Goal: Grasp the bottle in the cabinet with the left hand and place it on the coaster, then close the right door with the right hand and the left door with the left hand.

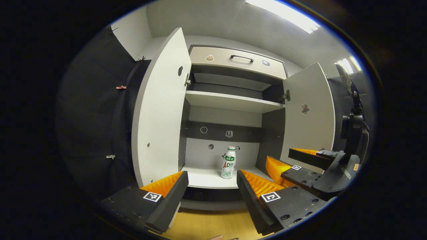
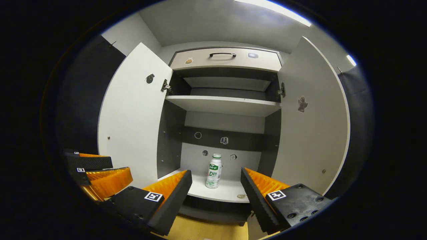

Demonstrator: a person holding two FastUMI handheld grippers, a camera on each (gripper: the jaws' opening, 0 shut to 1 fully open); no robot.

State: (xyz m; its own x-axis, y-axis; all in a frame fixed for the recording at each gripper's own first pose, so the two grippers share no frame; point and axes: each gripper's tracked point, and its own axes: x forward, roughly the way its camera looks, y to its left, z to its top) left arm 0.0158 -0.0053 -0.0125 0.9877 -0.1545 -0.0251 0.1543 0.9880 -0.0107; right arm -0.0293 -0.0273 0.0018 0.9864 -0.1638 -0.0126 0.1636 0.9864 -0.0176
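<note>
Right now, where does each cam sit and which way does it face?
Left gripper view: rides the left gripper, facing the open cabinet head-on; its own fingers spread at the bottom, the right gripper lower right.
Right gripper view: rides the right gripper, also facing into the cabinet from slightly rightward; its own fingers spread at the bottom, the left gripper lower left.
Shared: the bottle upright on the bottom shelf, both doors open, the top drawer.

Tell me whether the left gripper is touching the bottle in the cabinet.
Apart. The left gripper view shows the left gripper open, in front of the cabinet, while the bottle stands upright farther back on the bottom shelf, bare shelf visible between them.
</note>
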